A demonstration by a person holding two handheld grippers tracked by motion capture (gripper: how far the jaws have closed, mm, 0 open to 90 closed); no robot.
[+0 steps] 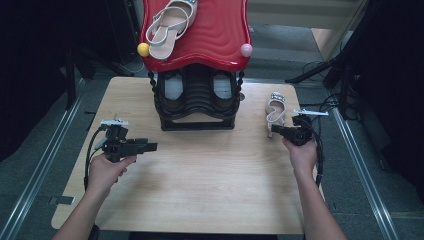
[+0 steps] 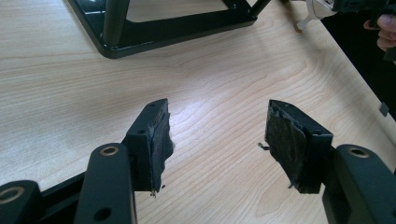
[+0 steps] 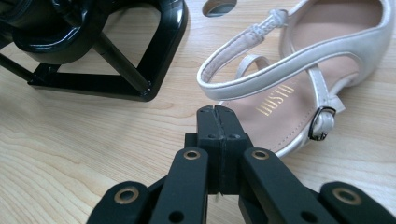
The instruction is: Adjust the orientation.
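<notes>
A pale strappy sandal (image 1: 275, 111) lies on the wooden table (image 1: 200, 175) to the right of a black shoe rack (image 1: 197, 102). Its mate (image 1: 170, 25) rests on the rack's red top shelf (image 1: 220, 35). My right gripper (image 1: 276, 129) is shut with nothing between its jaws. In the right gripper view its tips (image 3: 217, 114) sit just short of the sandal's (image 3: 299, 70) heel strap. My left gripper (image 1: 152, 146) is held over the table left of the rack, pointing right. Its jaws (image 2: 217, 140) stand open and empty above bare wood.
The rack's black base (image 2: 163, 35) lies ahead of the left gripper and to the left of the right one (image 3: 107, 60). A round hole (image 3: 219, 5) is in the tabletop beside the sandal. Metal rails and dark floor flank the table.
</notes>
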